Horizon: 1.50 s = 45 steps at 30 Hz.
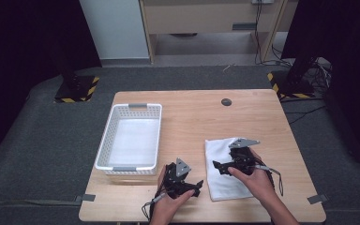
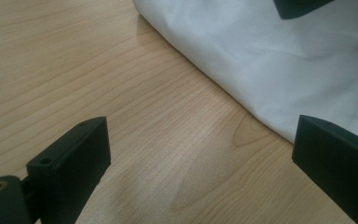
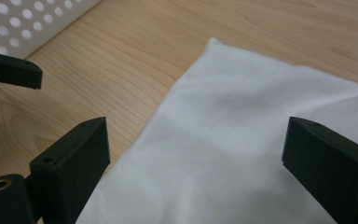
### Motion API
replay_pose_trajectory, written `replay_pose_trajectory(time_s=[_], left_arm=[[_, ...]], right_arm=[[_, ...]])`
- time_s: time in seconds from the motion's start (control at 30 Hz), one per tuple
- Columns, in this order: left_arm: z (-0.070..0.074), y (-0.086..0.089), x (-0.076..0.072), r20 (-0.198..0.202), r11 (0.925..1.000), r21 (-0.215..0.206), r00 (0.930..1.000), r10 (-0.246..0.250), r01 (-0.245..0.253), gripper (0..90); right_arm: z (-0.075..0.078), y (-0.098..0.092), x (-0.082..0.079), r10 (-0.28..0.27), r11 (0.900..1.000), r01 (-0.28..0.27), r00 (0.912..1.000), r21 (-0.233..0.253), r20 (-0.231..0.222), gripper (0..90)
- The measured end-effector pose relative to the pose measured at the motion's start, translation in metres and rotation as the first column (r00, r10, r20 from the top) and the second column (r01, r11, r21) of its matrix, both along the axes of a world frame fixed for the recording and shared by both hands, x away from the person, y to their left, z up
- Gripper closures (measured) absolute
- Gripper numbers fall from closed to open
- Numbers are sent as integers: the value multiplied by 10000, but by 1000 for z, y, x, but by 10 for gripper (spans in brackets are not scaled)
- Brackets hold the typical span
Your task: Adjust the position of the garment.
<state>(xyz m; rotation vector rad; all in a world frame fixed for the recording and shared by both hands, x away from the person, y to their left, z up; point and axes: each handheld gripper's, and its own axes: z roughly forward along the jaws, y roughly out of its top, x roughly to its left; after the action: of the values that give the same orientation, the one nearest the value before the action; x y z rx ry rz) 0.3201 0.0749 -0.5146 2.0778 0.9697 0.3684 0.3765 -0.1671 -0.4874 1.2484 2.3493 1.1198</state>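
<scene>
A folded white cloth [image 1: 225, 180] lies flat on the wooden table [image 1: 197, 117], right of centre near the front edge. My right gripper [image 1: 219, 167] hovers low over its left half, open, with the cloth [image 3: 223, 140] spread between its jaws. My left gripper [image 1: 198, 187] rests on bare wood just left of the cloth, open, and the cloth's folded edge [image 2: 261, 70] runs across its view ahead of the jaws. A tip of the other gripper [image 2: 298, 7] shows at the top of that view. Neither holds anything.
A white perforated plastic basket [image 1: 108, 140] stands at the table's left, lined white inside; its wall [image 3: 23, 23] appears in the right gripper view. A small dark round cap [image 1: 226, 101] sits near the table's far edge. Dark carpet surrounds the table.
</scene>
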Motion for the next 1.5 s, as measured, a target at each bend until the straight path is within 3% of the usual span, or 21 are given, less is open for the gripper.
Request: replay_pose_trajectory(time_s=[0.2, 0.5, 0.63, 1.0, 1.2, 1.5], left_arm=[[0, 0, 0, -18, 10000, 4, 10000, -14, 14, 40], [-1, -2, 0, -28, 9999, 74, 10000, -76, 76, 40], [0, -1, 0, -19, 10000, 65, 10000, -71, 71, 40], [0, -1, 0, -18, 10000, 63, 10000, -68, 68, 40], [0, 1, 1, -33, 10000, 42, 10000, 37, -36, 40], [1, 1, 1, 7, 10000, 30, 10000, 33, -33, 40]], right_arm=[[-17, -4, 0, -177, 9997, 173, 9994, -143, -295, 76], [-32, -11, -10, -184, 9996, 175, 9992, -243, -364, 86], [-35, -14, -14, -136, 9994, 127, 9996, -310, -267, 89], [-39, -30, -25, -302, 9989, 282, 9980, -378, -554, 90], [-43, -24, -28, -260, 9964, 238, 9993, -810, -256, 79], [-44, -10, -30, -368, 9940, 354, 9993, -1033, -119, 79]])
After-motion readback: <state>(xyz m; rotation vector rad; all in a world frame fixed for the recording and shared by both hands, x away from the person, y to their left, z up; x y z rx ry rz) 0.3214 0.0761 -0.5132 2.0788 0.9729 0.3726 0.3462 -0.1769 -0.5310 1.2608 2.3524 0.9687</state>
